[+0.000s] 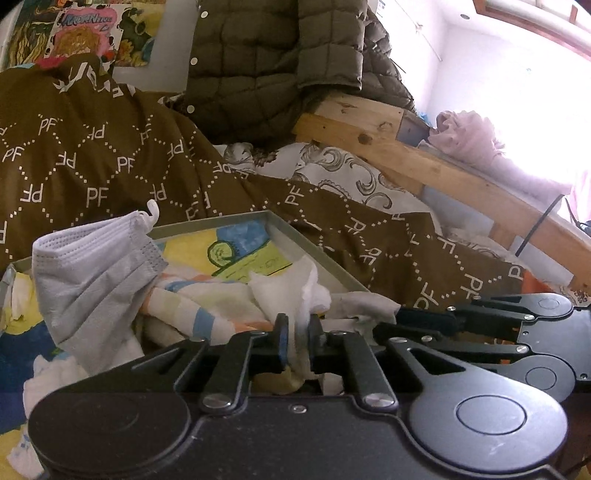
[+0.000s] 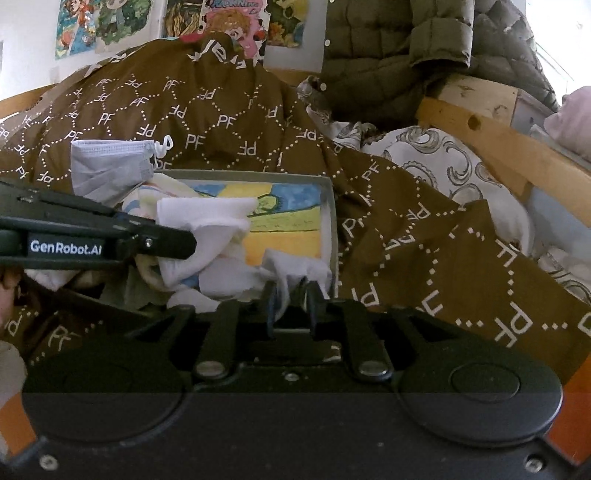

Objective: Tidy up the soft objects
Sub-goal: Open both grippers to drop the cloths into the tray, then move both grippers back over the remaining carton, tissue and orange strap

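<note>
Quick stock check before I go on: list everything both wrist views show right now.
white cloth: one, white, over the tray's near edge, between both tools' fingers
face mask: one, grey-white, at the tray's left side
tray: one, grey rim, cartoon print inside, on the blanket
blanket: one, brown with PF print, on the bed
quilted jacket: one, olive, hanging behind
bed frame: one, wooden, right
posters: several, colourful, on the wall
left tool: black, cloth between fingers
right tool: black, cloth between fingers
</note>
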The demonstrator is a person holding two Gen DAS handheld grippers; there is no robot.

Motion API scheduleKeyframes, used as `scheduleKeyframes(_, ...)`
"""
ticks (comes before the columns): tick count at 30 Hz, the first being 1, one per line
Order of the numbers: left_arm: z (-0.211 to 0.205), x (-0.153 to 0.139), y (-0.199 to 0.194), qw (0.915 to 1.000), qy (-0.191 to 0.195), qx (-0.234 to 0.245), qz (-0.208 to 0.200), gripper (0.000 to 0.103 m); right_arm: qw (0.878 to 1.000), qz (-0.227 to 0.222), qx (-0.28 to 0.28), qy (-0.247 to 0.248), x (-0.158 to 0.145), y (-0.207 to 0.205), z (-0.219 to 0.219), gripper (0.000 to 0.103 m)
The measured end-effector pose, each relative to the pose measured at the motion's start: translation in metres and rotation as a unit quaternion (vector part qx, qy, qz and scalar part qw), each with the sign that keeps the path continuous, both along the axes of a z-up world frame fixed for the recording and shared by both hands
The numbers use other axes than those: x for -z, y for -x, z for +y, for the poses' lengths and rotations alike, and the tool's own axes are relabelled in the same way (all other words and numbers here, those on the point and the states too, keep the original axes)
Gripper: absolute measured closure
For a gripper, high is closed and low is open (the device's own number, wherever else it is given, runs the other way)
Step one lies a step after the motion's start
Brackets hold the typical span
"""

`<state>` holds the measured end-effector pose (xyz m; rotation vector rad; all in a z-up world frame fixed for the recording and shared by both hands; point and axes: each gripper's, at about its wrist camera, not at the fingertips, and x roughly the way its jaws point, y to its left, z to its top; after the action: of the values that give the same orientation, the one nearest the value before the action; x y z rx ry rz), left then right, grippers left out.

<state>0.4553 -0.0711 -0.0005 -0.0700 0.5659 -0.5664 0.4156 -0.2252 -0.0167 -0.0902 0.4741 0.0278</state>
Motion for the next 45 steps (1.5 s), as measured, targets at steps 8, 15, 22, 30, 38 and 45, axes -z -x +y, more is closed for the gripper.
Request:
scheduleKeyframes(8, 0.001, -0.007, 0.016, 0.9999, -0.003, -0.007, -0.011, 0.07, 1.0, -0.021, 0.0, 0.0, -0.018, 0.025, -0.008, 0.066)
scheduleKeyframes(15, 0.008, -0.015, 0.039, 0.9993, -0.004, -0.026, -0.028, 0.049, 0.999, -0.045, 0.015, -0.017, -0.03, 0.054, -0.017, 0.047)
scheduleKeyframes(22, 0.013, -0.025, 0.073, 0.9981, -0.021, -0.032, -0.047, 0.023, 0.997, -0.064, 0.027, -0.038, -0.032, 0.089, -0.026, 0.031)
scheduleKeyframes(30, 0.031, -0.035, 0.124, 0.9947, -0.025, -0.07, -0.071, 0.004, 0.994, -0.091, 0.023, -0.06, -0.038, 0.134, -0.027, 0.014)
scheduleKeyframes(38, 0.043, -0.045, 0.187, 0.9911, -0.034, -0.088, -0.093, 0.001, 0.99, -0.125, 0.01, -0.072, -0.049, 0.184, -0.015, 0.001)
scheduleKeyframes(45, 0.055, -0.05, 0.249, 0.9865, -0.036, -0.116, -0.11, 0.001, 0.988, -0.135, 0.004, -0.074, -0.05, 0.238, -0.003, 0.001)
